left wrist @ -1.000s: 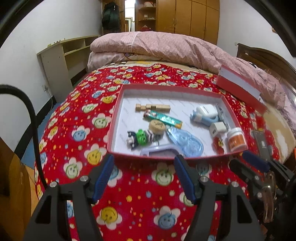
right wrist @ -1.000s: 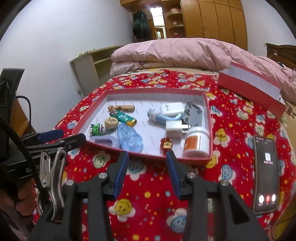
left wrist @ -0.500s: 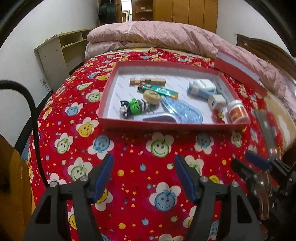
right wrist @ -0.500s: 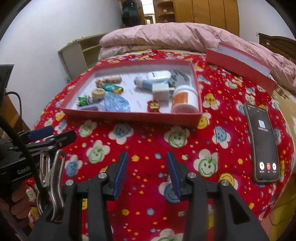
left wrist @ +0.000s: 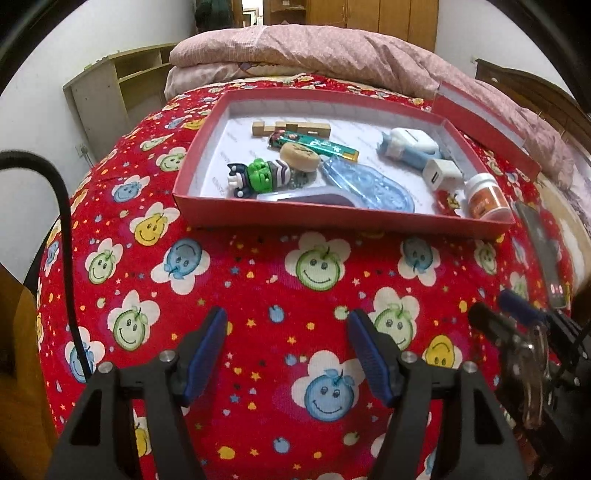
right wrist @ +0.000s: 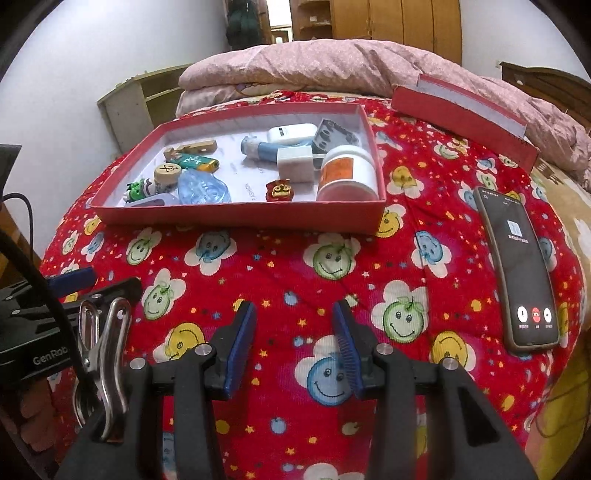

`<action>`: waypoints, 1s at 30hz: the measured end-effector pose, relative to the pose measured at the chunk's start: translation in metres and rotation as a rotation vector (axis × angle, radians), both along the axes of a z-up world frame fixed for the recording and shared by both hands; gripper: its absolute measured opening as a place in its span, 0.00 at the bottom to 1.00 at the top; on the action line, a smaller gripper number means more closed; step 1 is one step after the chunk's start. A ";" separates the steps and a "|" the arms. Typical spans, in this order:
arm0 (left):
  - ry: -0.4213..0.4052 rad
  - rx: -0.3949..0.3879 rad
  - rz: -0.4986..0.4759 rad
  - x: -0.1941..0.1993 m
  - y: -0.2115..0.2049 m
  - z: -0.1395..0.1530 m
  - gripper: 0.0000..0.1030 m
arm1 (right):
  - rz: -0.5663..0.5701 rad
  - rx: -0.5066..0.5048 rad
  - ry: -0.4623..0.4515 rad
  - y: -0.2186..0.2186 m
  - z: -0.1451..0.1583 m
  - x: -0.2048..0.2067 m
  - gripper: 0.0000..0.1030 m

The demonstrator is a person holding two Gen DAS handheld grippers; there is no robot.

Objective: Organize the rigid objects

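Red box (left wrist: 332, 216), red smiley-flower bedspread (left wrist: 258, 280), pink quilt (left wrist: 314, 48)

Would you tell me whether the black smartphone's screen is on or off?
On: the black smartphone on the red bedspread shows lit call buttons.

Setting: bedroom. Bed (left wrist: 110, 236) fills most of both views, covered by a red spread printed with smiling flowers and stars. Pink quilt (right wrist: 332, 70), bunched, lies across the far end of the bed. Plain white wall (right wrist: 129, 48) on the left side. Low open shelving unit (left wrist: 118, 92), pale wood, stands against that wall beside the bed. Wooden wardrobe doors (right wrist: 399, 22) at the far end. Dark wooden headboard (left wrist: 528, 96) at right. Open doorway (right wrist: 279, 26) behind, brightly lit.
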State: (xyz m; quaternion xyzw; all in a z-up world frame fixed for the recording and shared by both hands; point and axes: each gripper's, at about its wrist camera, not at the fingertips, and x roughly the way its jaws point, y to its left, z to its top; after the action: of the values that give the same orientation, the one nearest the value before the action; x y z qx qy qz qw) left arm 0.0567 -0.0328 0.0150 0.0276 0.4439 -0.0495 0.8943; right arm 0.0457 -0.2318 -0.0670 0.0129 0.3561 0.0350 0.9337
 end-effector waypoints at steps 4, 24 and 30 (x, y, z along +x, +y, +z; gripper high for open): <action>-0.010 0.004 -0.003 -0.001 -0.001 -0.001 0.73 | -0.008 -0.019 -0.030 0.006 -0.003 -0.003 0.50; -0.004 0.009 -0.006 0.002 -0.002 -0.003 0.81 | -0.010 -0.039 -0.044 0.009 -0.004 -0.004 0.54; -0.002 0.008 -0.002 0.003 -0.002 -0.003 0.82 | -0.010 -0.039 -0.044 0.009 -0.004 -0.004 0.54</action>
State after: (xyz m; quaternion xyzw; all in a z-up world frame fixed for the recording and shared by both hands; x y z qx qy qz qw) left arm 0.0596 -0.0353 0.0118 0.0318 0.4431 -0.0488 0.8946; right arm 0.0421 -0.2229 -0.0715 -0.0042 0.3361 0.0239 0.9415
